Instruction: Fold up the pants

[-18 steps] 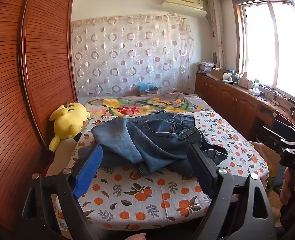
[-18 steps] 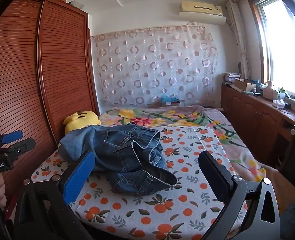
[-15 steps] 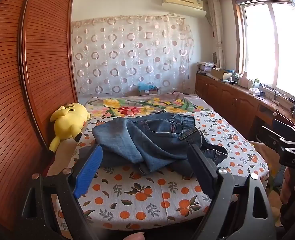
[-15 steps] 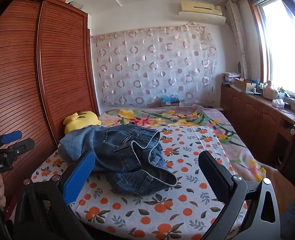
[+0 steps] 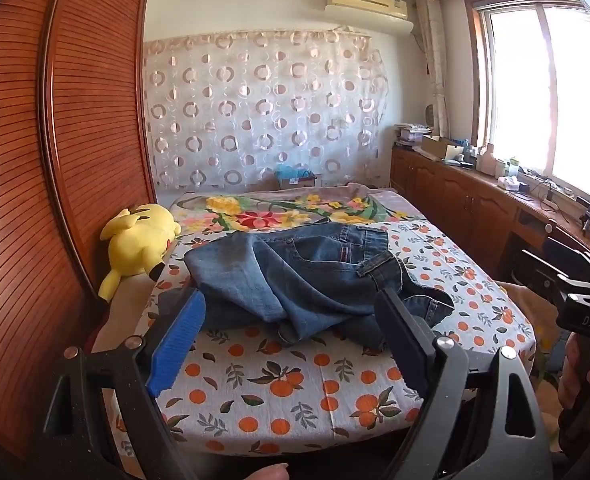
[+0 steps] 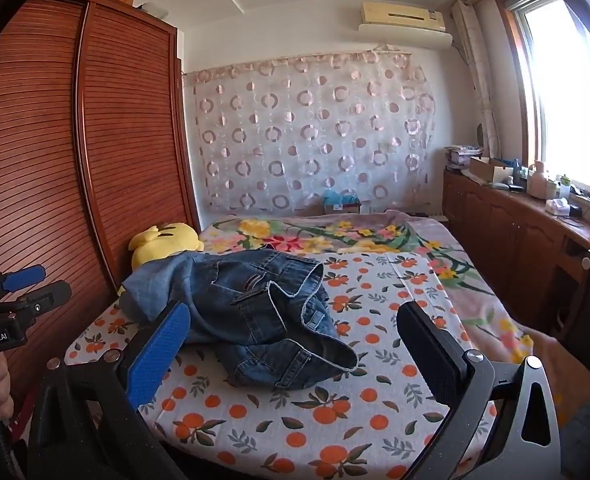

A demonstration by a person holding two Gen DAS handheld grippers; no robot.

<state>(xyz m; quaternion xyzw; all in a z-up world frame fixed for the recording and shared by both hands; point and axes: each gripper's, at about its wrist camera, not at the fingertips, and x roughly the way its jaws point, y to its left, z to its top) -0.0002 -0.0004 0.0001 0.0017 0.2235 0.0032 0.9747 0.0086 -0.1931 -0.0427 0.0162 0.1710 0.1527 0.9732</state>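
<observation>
**Jeans lying in a heap, both claws hanging released at the foot of the bed**

Nothing is changing between the earlier frames and this one: the jeans [image 5: 315, 280] are lying in the same crumpled pile, and both claws are hovering where they were, so the folding is judged not yet begun.

In the left wrist view the jeans are sitting at the centre of the frame on the orange-print sheet of the bed [image 5: 295, 396], legs bunched over each other, waistband turned toward the right. A yellow plush toy [image 5: 139, 240] is lying at centre left, just beside the denim. The left claw [image 5: 291, 340] is standing wide apart at the bottom of the frame with nothing between its pads, short of the cloth.

In the right wrist view the right claw [image 6: 295, 352] is likewise spread and grasping nothing, with the jeans [image 6: 247, 320] at centre left, beyond its blue pad [image 6: 155, 356]. The pile probably needs spreading flat first.
</observation>
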